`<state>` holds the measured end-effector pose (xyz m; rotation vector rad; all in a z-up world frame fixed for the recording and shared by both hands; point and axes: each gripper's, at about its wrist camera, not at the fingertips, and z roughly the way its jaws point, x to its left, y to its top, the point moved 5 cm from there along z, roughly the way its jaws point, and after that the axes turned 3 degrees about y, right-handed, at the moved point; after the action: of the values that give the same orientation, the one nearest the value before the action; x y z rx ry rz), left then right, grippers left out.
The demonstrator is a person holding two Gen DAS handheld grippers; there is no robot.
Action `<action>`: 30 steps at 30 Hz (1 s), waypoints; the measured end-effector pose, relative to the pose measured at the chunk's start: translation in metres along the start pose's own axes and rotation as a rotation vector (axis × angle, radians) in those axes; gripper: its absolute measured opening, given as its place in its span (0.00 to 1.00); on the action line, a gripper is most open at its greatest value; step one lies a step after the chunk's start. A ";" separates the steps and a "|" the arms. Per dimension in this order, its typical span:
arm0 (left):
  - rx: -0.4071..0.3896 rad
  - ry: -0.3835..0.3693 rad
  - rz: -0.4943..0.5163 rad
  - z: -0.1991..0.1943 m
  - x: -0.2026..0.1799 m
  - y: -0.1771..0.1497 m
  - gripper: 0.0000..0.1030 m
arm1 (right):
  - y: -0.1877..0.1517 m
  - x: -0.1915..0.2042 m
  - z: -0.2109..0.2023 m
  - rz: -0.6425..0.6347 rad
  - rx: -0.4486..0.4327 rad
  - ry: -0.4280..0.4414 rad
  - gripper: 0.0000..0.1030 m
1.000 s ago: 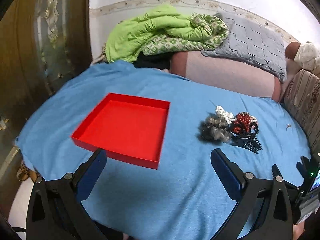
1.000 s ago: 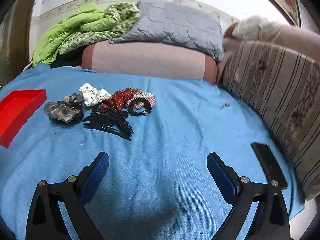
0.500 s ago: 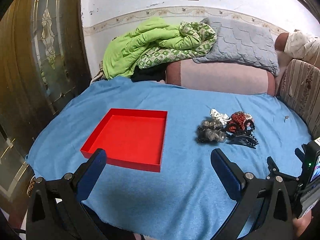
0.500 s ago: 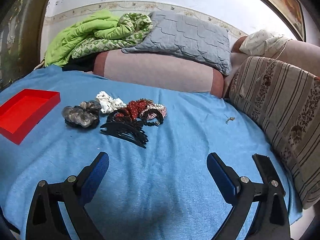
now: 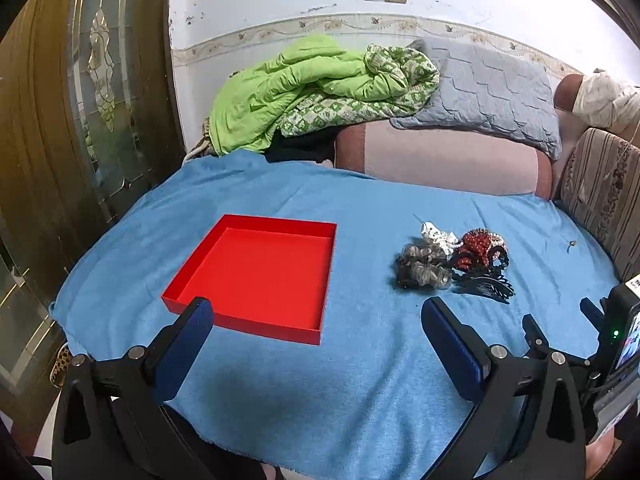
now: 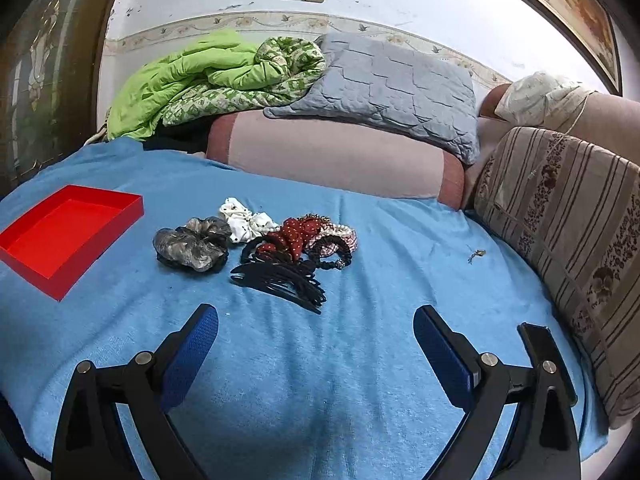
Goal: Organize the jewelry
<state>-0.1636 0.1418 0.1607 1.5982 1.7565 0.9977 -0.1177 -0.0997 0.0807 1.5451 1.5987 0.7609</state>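
My left fingers (image 5: pixel 316 316) and right fingers (image 6: pixel 316 322) gape wide, empty, above the blue-cloth tabletop (image 6: pixel 360 360); shallow square red tray (image 5: pixel 260 272) near its left edge, heap of fabric scrunchies and black hair combs (image 6: pixel 260 248) mid-tabletop.

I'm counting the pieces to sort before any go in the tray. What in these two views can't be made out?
- Pile of hair accessories: pieces overlap in both views, so an exact count is unclear.
- Small object near the striped cushion: too small to identify in either view.
- Black claw clip: its far edge is hidden under the red scrunchie, right wrist view.
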 end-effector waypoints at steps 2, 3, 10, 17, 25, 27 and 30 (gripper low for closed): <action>0.016 -0.001 0.010 0.007 -0.005 -0.004 1.00 | -0.002 -0.003 0.003 0.016 0.005 0.001 0.97; 0.024 -0.002 0.015 0.010 -0.006 -0.005 1.00 | -0.003 -0.006 0.005 0.028 0.015 0.004 0.97; 0.112 -0.031 0.006 0.042 -0.014 -0.020 1.00 | -0.005 -0.017 0.009 0.077 0.041 0.027 0.97; 0.184 -0.078 0.001 0.076 -0.022 -0.028 1.00 | -0.008 -0.023 0.015 0.109 0.076 0.062 0.97; 0.225 -0.188 0.041 0.106 -0.046 -0.019 0.98 | -0.006 -0.045 0.047 0.253 0.196 0.156 0.86; 0.238 -0.212 0.048 0.116 -0.054 -0.014 0.96 | -0.003 -0.049 0.052 0.249 0.209 0.173 0.82; 0.245 -0.233 0.055 0.130 -0.064 -0.005 0.91 | 0.008 -0.050 0.062 0.235 0.217 0.206 0.81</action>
<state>-0.0525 0.0988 0.0775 1.8404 1.7316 0.6071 -0.0620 -0.1546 0.0613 1.8860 1.7129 0.9237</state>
